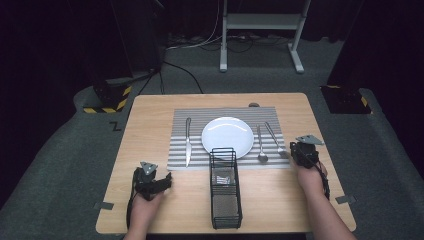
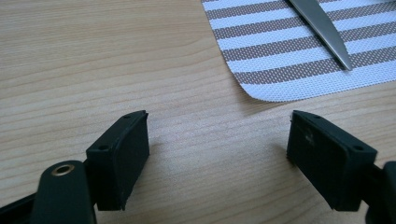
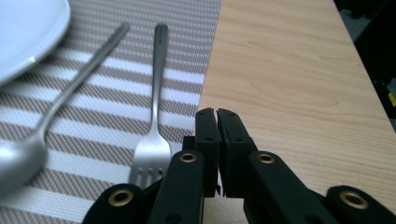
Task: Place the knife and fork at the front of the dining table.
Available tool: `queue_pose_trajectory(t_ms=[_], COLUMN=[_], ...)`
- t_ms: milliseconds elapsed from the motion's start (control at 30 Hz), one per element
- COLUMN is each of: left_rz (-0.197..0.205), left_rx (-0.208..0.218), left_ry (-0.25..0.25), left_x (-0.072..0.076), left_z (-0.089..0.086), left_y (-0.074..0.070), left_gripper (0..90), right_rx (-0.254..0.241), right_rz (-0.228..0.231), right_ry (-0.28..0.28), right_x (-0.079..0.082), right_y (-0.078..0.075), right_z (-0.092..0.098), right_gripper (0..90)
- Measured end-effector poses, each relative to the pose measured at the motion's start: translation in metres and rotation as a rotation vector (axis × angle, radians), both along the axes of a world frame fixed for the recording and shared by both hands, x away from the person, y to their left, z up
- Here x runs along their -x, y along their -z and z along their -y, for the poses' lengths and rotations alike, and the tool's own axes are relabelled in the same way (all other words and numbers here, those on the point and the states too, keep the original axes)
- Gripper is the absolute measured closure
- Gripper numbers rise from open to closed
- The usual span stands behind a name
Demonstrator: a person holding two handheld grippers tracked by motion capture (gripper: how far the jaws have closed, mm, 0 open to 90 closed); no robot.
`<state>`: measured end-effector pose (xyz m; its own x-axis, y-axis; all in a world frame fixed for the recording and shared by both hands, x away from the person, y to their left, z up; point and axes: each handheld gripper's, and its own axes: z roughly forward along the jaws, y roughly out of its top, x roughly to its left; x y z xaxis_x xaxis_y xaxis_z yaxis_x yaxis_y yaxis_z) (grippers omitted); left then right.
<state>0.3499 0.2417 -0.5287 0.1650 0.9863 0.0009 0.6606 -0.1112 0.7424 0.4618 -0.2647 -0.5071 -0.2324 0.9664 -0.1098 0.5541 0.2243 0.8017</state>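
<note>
Right hand-held gripper (image 3: pixel 217 122), jaws together (empty), at the placemat (image 3: pixel 112 112) edge beside the fork (image 3: pixel 154 116).

This looks like a lab or recording studio, not a home. A small wooden table (image 1: pixel 150 115) stands alone on grey carpet (image 1: pixel 60 150), ringed by black curtains or dark panels; the far corners are too dim to tell which. Yellow-and-black hazard tape (image 1: pixel 107 109) marks stand bases at far left and far right. Cables (image 1: pixel 185 70) trail across the floor toward a grey metal frame (image 1: pixel 262 22) at the far side. Tape marks (image 1: pixel 104 205) sit at the table's near corners.
</note>
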Motion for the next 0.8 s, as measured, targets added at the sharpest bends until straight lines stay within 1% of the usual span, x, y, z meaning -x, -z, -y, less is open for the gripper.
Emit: queue_pose_trajectory(t_ms=[33,100,200,233,300,367,500,567,600,633,700,767,800], left_rz=[0.000,0.000,0.000,0.000,0.001,0.000,0.000,0.000,0.000,0.000,0.000,0.000,0.000], left_rx=[0.000,-0.001,-0.002,-0.002,-0.002,-0.001,-0.001,-0.001,-0.001,-0.001,-0.001,-0.001,-0.002], left_ry=[0.001,0.003,0.003,0.003,0.002,0.002,0.000,0.000,0.000,0.000,0.000,-0.001,-0.001], left_x=[0.000,0.000,0.000,0.000,0.000,0.000,0.000,0.000,0.000,0.000,0.000,0.000,0.000], left_z=[0.000,0.000,0.000,0.000,0.000,0.000,0.000,0.000,0.000,0.000,0.000,0.000,0.000], left_y=[0.000,0.000,0.000,0.000,0.000,0.000,0.000,0.000,0.000,0.000,0.000,0.000,0.000], left_gripper=[20.9,20.9,20.9,20.9,20.9,20.9,21.1,21.1,21.1,21.0,21.0,21.0,21.0], right_rx=[0.012,0.017,0.022,0.029,0.029,0.043,0.050,0.051,0.039,0.038,0.037,0.036,0.042], right_rz=[-0.003,-0.016,-0.024,-0.023,-0.019,-0.014,0.000,0.002,0.003,0.001,0.016,0.029,0.020], right_ry=[-0.003,-0.012,-0.025,-0.029,-0.044,-0.056,-0.082,-0.098,-0.106,-0.108,-0.108,-0.080,-0.061], right_x=[-0.001,-0.002,0.002,0.004,0.009,0.014,0.024,0.028,0.030,0.031,0.032,0.031,0.029], right_y=[0.002,0.004,0.006,0.006,0.006,0.006,0.005,0.005,0.005,0.005,0.004,0.004,0.005], right_z=[0.001,0.001,-0.002,-0.003,-0.004,-0.007,-0.013,-0.016,-0.017,-0.018,-0.019,-0.016,-0.013], right_gripper=[86.6,86.2,86.0,86.0,85.9,85.6,85.5,85.4,85.1,84.6,83.5,83.4,83.5])
